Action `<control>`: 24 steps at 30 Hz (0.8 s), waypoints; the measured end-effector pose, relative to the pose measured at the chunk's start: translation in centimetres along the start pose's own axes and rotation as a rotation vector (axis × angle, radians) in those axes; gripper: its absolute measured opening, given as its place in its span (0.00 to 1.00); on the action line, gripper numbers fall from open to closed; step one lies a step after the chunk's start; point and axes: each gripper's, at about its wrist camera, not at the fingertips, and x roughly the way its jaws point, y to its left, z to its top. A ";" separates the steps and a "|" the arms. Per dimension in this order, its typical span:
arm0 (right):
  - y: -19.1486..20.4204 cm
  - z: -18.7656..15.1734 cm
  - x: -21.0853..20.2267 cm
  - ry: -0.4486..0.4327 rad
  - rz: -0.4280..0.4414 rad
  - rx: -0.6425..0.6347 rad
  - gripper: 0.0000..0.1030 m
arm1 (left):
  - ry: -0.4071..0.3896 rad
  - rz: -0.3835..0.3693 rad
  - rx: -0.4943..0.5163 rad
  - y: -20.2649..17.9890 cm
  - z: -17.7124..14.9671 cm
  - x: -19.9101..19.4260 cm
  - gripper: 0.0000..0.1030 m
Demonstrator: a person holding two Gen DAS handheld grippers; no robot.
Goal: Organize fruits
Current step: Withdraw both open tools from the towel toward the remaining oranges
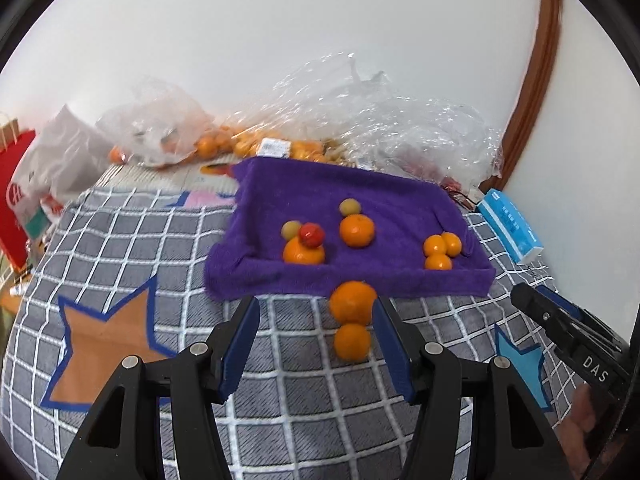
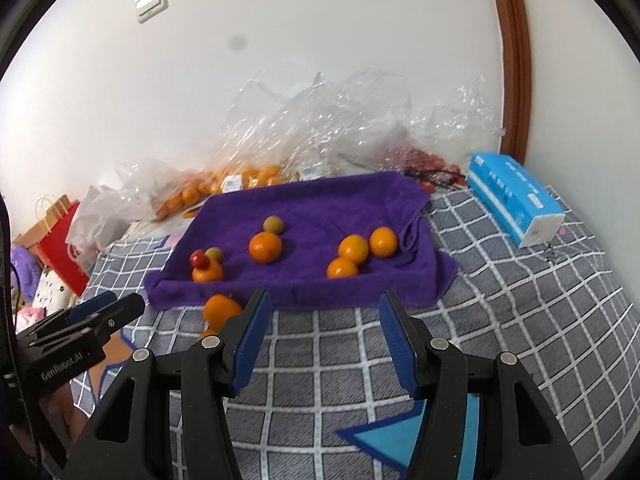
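Note:
A purple towel [image 1: 392, 196] [image 2: 320, 204] lies on the checked cloth and holds several oranges, two small greenish fruits and a red tomato [image 1: 311, 234] [image 2: 199, 258]. Three small oranges [image 1: 440, 250] [image 2: 356, 252] cluster at its right. Two oranges [image 1: 352, 304] [image 1: 352, 342] lie on the cloth in front of the towel; the upper one also shows in the right wrist view [image 2: 221, 309]. My left gripper [image 1: 316, 340] is open, its right pad beside these two oranges. My right gripper [image 2: 324, 336] is open and empty over the cloth.
Clear plastic bags [image 1: 360, 112] [image 2: 320, 120] with more oranges and red fruit lie behind the towel by the wall. A blue tissue pack [image 1: 510, 224] [image 2: 516, 196] sits at the right. A red paper bag [image 1: 16, 208] [image 2: 60, 240] stands left. Star patches [image 1: 108, 340] [image 2: 404, 436] mark the cloth.

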 end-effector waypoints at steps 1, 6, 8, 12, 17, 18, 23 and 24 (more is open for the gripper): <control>0.1 -0.2 0.0 0.004 0.007 -0.002 0.55 | -0.004 0.009 -0.001 0.2 -0.2 -0.1 0.55; 0.8 -0.7 -0.4 0.003 0.011 -0.026 0.51 | 0.013 0.031 -0.055 2.7 -0.1 -0.2 0.54; 1.0 -0.7 -0.5 0.000 0.012 -0.030 0.51 | 0.019 0.023 -0.073 3.3 0.0 -0.4 0.54; 1.5 -0.8 -0.3 0.010 0.031 -0.034 0.50 | -0.006 0.030 -0.052 3.3 0.0 -1.1 0.54; 2.6 -1.0 0.2 0.009 0.034 -0.060 0.49 | 0.019 -0.006 -0.066 3.5 0.1 -1.0 0.54; 2.8 -1.1 0.3 0.009 0.033 -0.069 0.49 | 0.023 -0.019 -0.074 3.6 0.1 -1.0 0.54; 4.2 -1.4 0.8 -0.002 0.018 -0.127 0.49 | 0.035 -0.032 -0.083 4.0 -0.1 -0.4 0.54; 4.5 -1.5 0.9 -0.004 0.014 -0.138 0.49 | 0.039 -0.040 -0.086 4.1 -0.2 -0.3 0.54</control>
